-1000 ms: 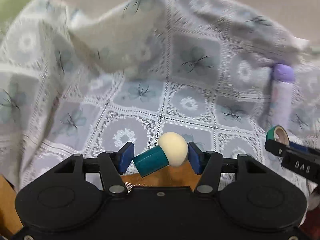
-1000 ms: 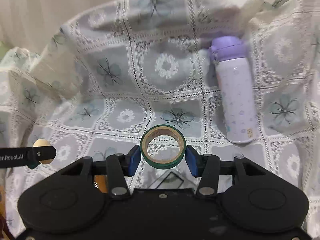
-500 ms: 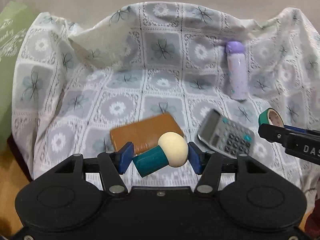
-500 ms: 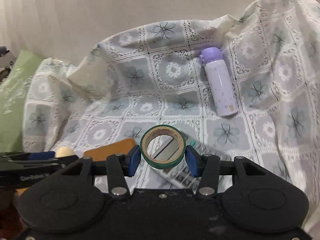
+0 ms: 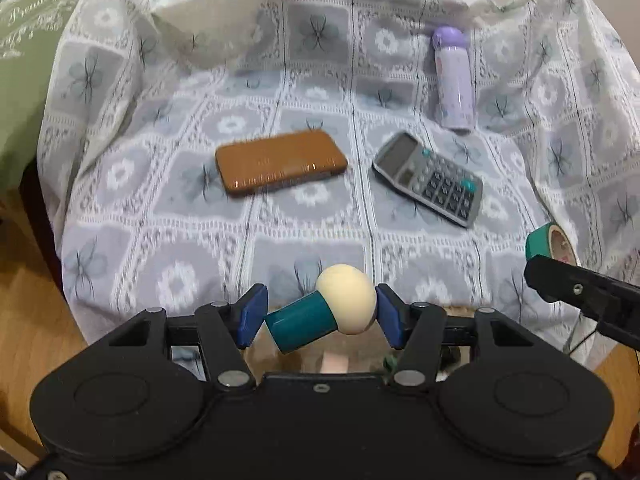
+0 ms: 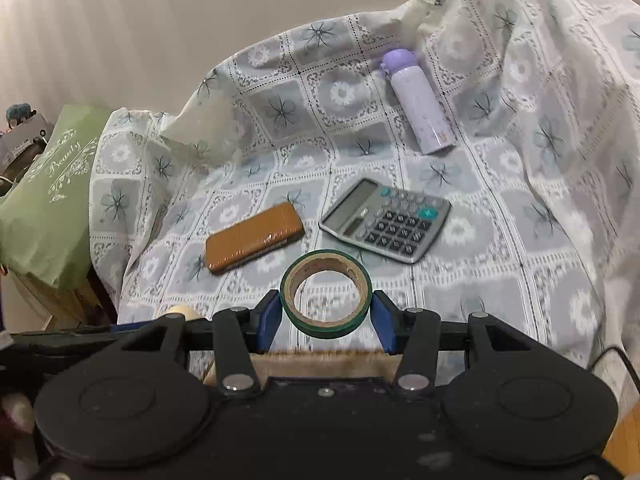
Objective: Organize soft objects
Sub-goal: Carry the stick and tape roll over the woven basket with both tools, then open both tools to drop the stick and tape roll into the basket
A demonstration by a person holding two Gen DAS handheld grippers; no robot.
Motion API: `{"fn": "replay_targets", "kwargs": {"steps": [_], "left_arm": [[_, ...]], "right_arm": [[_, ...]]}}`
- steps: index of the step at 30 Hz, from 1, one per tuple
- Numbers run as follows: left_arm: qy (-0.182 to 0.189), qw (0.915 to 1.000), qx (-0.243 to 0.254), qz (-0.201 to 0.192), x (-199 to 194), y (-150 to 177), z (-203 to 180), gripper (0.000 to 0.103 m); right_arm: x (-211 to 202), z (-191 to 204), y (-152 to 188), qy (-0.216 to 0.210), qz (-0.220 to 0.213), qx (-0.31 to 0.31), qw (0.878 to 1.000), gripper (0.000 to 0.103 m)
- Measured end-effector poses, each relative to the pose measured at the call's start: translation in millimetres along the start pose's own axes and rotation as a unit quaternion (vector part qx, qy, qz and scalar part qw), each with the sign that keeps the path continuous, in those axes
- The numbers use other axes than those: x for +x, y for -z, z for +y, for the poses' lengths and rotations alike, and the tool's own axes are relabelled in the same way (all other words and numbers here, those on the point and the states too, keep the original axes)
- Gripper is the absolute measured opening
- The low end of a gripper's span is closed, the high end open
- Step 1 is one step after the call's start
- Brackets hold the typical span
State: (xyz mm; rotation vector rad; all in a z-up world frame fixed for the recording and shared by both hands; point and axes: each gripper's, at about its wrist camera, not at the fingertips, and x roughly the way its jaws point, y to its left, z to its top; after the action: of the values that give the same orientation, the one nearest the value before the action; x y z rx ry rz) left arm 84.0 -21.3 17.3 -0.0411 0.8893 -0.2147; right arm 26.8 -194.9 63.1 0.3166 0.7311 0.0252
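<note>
Two grippers, both loaded!
Left gripper clamps a mushroom toy; right gripper squeezes a green tape roll above the patterned cloth.

- A home, by the look of it: a floral lace-patterned cloth drapes a soft seat against a plain wall.
- On the left sits a green cushion with "Beauty" lettering.
- Wood flooring shows near the front edge.
- Household bits lie about: a purple flask, a calculator.
</note>
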Motion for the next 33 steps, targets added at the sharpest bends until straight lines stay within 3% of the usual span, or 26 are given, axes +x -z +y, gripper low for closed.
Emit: {"fn": "replay_targets", "kwargs": {"steps": [14,20,31,33], "left_arm": [[0.005,0.9995,0.001,0.031,-15.7,50.6,2.3,0.056],[0.007,0.9973,-0.01,0.073,-3.4,69.5,11.4,0.056],[0.004,0.9947,-0.005,0.103,3.3,90.2,12.2,0.056],[0.001,0.995,-0.01,0.099,1.9,89.3,14.3,0.061]], "right_arm": [[-50.6,7.2,51.3,-0.001,-0.013,0.014,1.0,0.048],[-49.1,10.1,60.4,0.01,-0.004,0.007,1.0,0.048],[-38.4,16.9,62.1,0.009,0.025,-0.007,1.0,0.048],[-36.5,19.8,61.4,0.007,0.028,-0.013,1.0,0.048]]}}
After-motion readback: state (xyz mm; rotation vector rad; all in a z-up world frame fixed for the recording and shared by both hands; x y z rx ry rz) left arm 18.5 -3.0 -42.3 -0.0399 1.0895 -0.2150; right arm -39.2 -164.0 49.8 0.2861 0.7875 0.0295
